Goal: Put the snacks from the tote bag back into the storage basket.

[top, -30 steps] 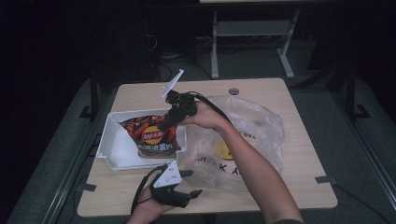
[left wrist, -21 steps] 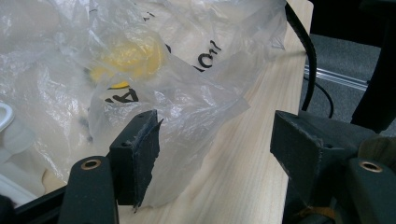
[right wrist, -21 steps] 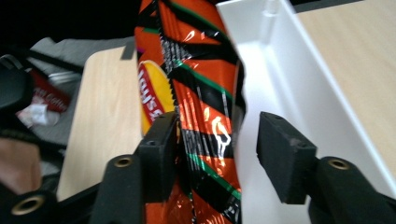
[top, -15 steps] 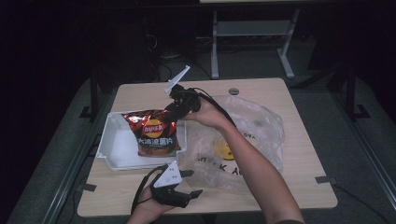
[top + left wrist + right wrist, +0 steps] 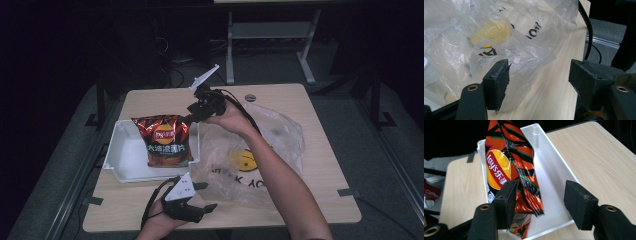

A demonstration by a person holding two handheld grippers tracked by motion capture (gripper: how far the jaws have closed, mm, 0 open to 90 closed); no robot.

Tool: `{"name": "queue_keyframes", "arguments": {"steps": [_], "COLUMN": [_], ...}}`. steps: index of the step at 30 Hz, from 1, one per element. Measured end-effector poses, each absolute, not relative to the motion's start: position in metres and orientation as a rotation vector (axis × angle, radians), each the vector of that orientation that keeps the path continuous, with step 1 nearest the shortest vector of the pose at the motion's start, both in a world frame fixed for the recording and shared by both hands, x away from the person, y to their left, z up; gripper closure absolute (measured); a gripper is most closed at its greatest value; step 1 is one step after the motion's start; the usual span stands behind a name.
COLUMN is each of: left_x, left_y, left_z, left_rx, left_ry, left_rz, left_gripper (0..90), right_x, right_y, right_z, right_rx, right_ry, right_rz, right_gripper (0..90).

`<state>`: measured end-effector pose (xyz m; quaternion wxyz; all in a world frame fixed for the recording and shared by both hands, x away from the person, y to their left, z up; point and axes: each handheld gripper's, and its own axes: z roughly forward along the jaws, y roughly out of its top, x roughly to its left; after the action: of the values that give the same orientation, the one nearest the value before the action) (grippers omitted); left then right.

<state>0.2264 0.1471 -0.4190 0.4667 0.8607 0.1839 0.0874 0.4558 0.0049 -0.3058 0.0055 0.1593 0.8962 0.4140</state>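
A red and orange Lay's chips bag (image 5: 162,142) (image 5: 506,162) lies in the white tray (image 5: 122,150) (image 5: 549,175) on the left of the table. My right gripper (image 5: 191,119) (image 5: 540,200) hovers over the tray's far right corner and points down at the bag. Its jaws have just been opening. The bag's crimped end sits low between the pads, and neither pad presses on it. My left gripper (image 5: 209,196) (image 5: 539,75) rests open at the table's front edge. Its jaws face the near edge of a crumpled clear plastic bag (image 5: 270,135) (image 5: 499,32) with a yellow smiley print.
The plastic bag spreads over the right half of the wooden table (image 5: 300,200). A small round disc (image 5: 250,97) sits near the far edge. A metal stand (image 5: 270,35) is on the dark floor beyond. The right gripper's cable (image 5: 245,112) trails along the forearm.
The right gripper has let go of the chips bag, which now lies flat in the tray, and has drawn back up and to the right. The left gripper has not moved.
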Motion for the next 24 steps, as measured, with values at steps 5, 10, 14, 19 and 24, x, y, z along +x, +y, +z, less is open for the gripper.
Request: {"name": "queue_keyframes", "arguments": {"steps": [5,10,14,19,24], "left_x": [0.227,0.227,0.227,0.227,0.227], "left_y": [0.148,0.148,0.148,0.149,0.149], "left_z": [-0.419,-0.419,-0.419,-0.418,-0.418], "left_rx": [2.111,2.111,2.113,2.099,2.1], "left_ry": [0.459,0.459,0.458,0.462,0.464], "left_rz": [0.22,0.216,0.213,0.218,0.214], "left_gripper": [32.5,32.6,32.6,32.7,32.7], "right_x": [0.455,0.454,0.454,0.459,0.463], "right_y": [-0.006,-0.002,0.001,0.004,0.001], "right_z": [-0.304,-0.307,-0.31,-0.316,-0.32], "right_rx": [0.511,0.508,0.515,0.571,0.607], "right_ry": [2.796,2.793,2.814,2.811,2.81], "right_rz": [1.301,1.309,1.291,1.269,1.264], "right_gripper": [43.0,43.1,43.2,44.3,44.7]}}
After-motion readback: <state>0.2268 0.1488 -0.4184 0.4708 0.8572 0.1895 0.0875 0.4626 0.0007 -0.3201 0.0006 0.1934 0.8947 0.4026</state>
